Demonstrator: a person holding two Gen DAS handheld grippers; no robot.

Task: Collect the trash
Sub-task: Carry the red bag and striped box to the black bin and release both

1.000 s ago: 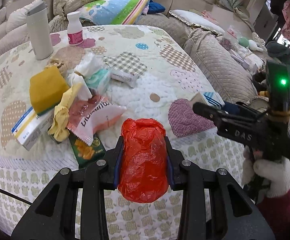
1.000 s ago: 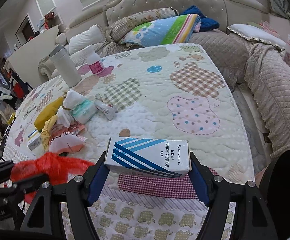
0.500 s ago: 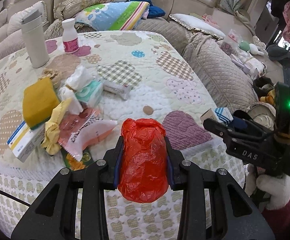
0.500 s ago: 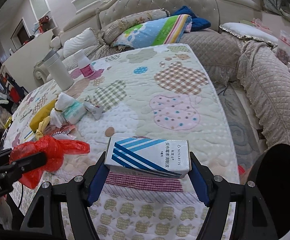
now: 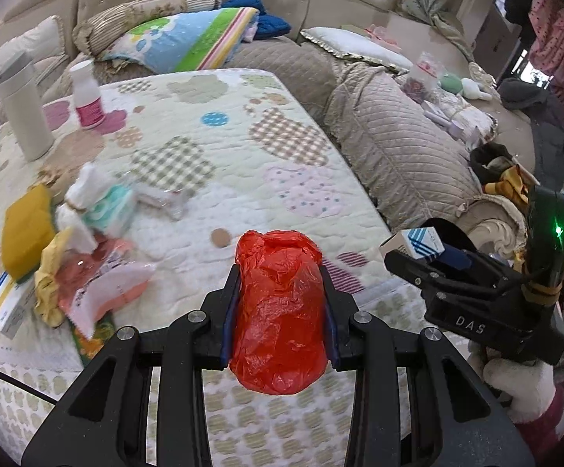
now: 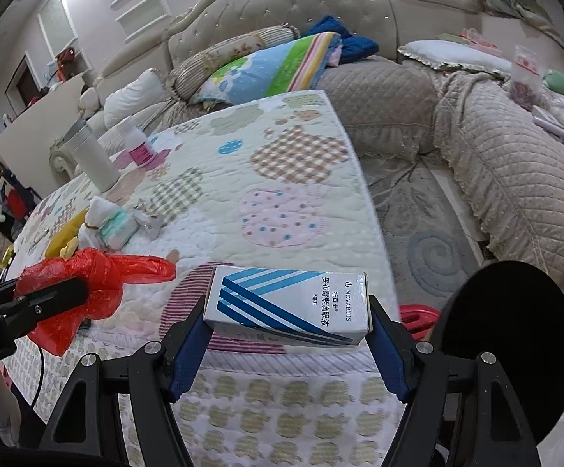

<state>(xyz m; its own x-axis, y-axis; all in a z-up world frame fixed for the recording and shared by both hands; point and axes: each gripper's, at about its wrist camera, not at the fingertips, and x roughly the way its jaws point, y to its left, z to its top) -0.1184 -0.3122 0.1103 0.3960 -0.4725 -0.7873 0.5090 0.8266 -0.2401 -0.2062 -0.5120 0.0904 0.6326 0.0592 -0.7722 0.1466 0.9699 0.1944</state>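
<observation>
Left gripper (image 5: 280, 307) clamps red bag (image 5: 278, 311) — right gripper (image 6: 288, 334) clamps medicine box (image 6: 288, 305).

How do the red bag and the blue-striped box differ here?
The red bag is soft, crumpled plastic; the blue-striped box is rigid printed card with flat faces. The bag is plain red; the box is white with blue stripes and text. The left gripper clamps the bag, the right gripper the box. Both are held above the table edge.
</observation>
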